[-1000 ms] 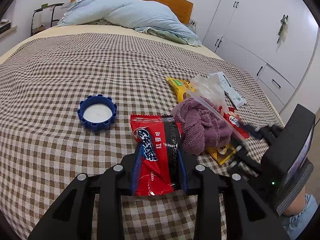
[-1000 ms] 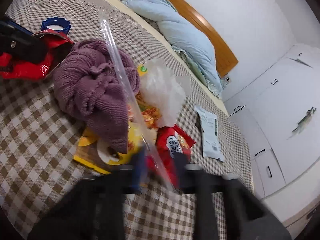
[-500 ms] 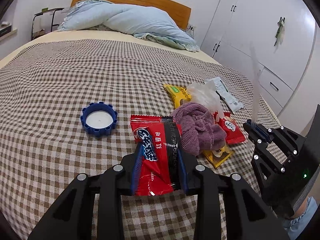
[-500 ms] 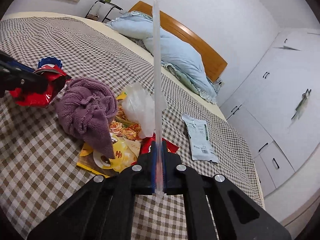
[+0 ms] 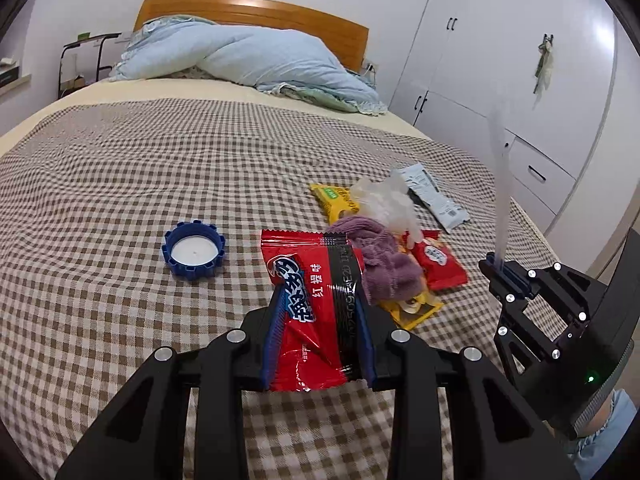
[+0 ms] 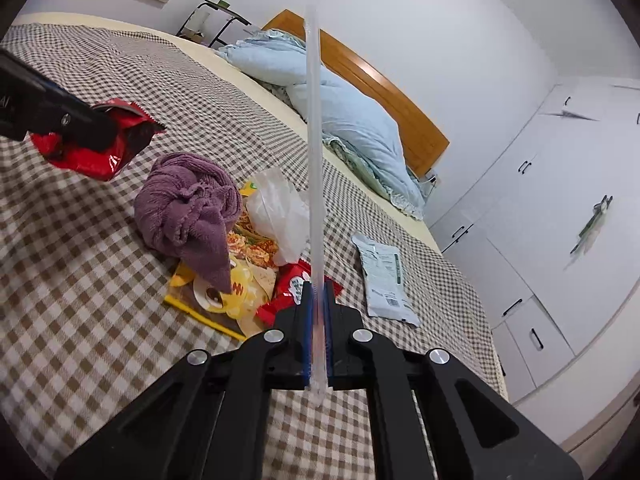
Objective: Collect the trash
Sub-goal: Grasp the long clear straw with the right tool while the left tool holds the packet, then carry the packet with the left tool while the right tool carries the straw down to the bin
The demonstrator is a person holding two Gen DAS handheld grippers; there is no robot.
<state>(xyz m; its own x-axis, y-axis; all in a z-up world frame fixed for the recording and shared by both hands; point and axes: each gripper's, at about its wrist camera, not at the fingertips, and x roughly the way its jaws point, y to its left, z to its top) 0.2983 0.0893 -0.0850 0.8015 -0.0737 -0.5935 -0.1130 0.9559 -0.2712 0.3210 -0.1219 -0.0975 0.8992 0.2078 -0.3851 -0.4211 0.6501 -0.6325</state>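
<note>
My left gripper point(image 5: 319, 306) is shut on a red snack wrapper point(image 5: 316, 300) and holds it above the checked bed cover; it also shows in the right wrist view point(image 6: 94, 128). My right gripper point(image 6: 317, 312) is shut on a long clear plastic straw sleeve point(image 6: 313, 140) that stands upright; it also shows in the left wrist view point(image 5: 500, 188). On the bed lie a purple cloth point(image 6: 188, 204), a yellow wrapper point(image 6: 224, 300), a small red wrapper point(image 6: 294, 286), a crumpled clear bag point(image 6: 276, 212) and a white sachet point(image 6: 384, 276).
A blue bottle cap point(image 5: 194, 250) lies on the bed left of the pile. A blue quilt point(image 5: 248, 60) and wooden headboard point(image 5: 256, 6) are at the far end. White wardrobes point(image 5: 520, 60) stand to the right.
My right gripper has lifted the clear straw sleeve off the pile and swung it upright, away from the purple cloth. My left gripper has risen slightly with the red wrapper.
</note>
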